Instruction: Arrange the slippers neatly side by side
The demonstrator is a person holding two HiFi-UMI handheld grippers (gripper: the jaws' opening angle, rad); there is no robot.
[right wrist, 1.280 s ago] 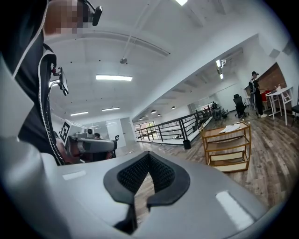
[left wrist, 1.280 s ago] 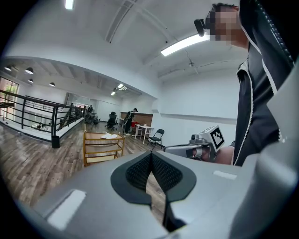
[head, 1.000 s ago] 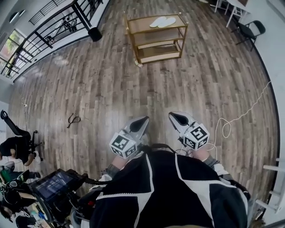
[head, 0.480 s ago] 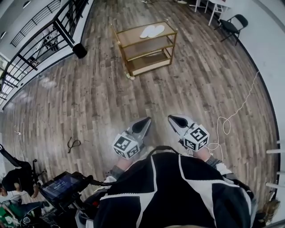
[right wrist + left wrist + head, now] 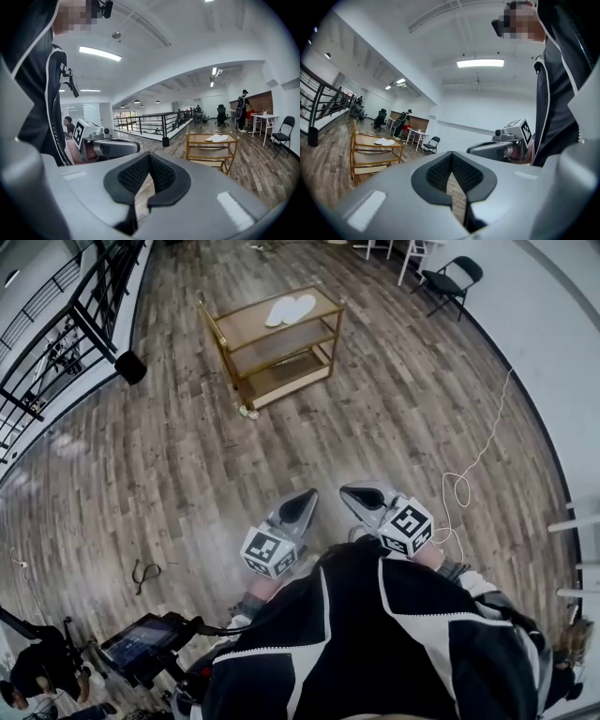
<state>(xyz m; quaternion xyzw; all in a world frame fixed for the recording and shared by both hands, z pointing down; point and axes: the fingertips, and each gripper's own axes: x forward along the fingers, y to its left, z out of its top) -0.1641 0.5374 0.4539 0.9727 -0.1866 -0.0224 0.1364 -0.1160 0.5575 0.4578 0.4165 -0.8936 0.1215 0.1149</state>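
the white slippers [image 5: 289, 310] lie close together on the top shelf of the gold cart [image 5: 239, 322]. both grippers hang well short of the cart, the left gripper [image 5: 305, 499] and right gripper [image 5: 352, 493] each with jaws pressed together on nothing. if i reach the cart with them shut, i risk shoving a slipper off its shelf. a bump could also roll the cart away.

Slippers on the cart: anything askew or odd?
Nothing stands out. The slippers lie side by side on the cart's top shelf. Only a loose white cable trails across the floor on the right.
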